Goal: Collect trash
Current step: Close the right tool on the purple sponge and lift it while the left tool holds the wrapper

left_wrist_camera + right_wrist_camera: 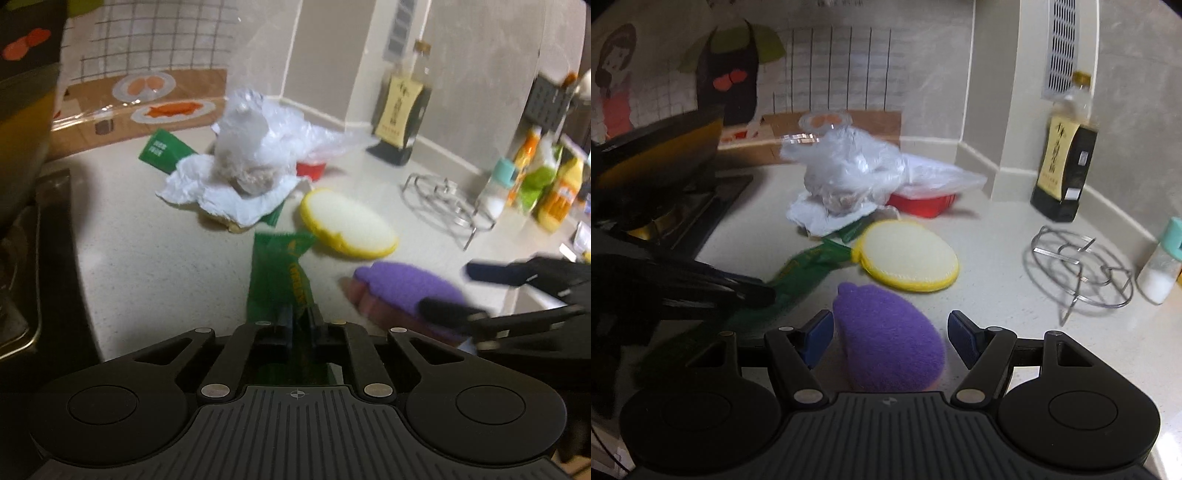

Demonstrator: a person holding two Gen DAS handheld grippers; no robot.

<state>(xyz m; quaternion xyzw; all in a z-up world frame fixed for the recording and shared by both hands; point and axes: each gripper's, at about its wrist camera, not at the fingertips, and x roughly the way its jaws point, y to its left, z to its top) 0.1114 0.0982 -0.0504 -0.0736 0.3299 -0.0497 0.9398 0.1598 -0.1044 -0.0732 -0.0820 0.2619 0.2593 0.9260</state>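
Trash is spread over the counter (997, 332): at the left a green wrapper (277, 280) is pinched near its lower end by the closed left gripper (299, 317), and, being thin, light and limp, it is judged likely to flop and slip unless held well in from the edge. Behind it a crumpled tissue (225, 192) and a soft plastic bag (269, 136) are heaped, best taken by a bunched fold. At the right the right gripper (888, 332) is spread wide around a spongy purple pad (890, 350), nothing being grasped.
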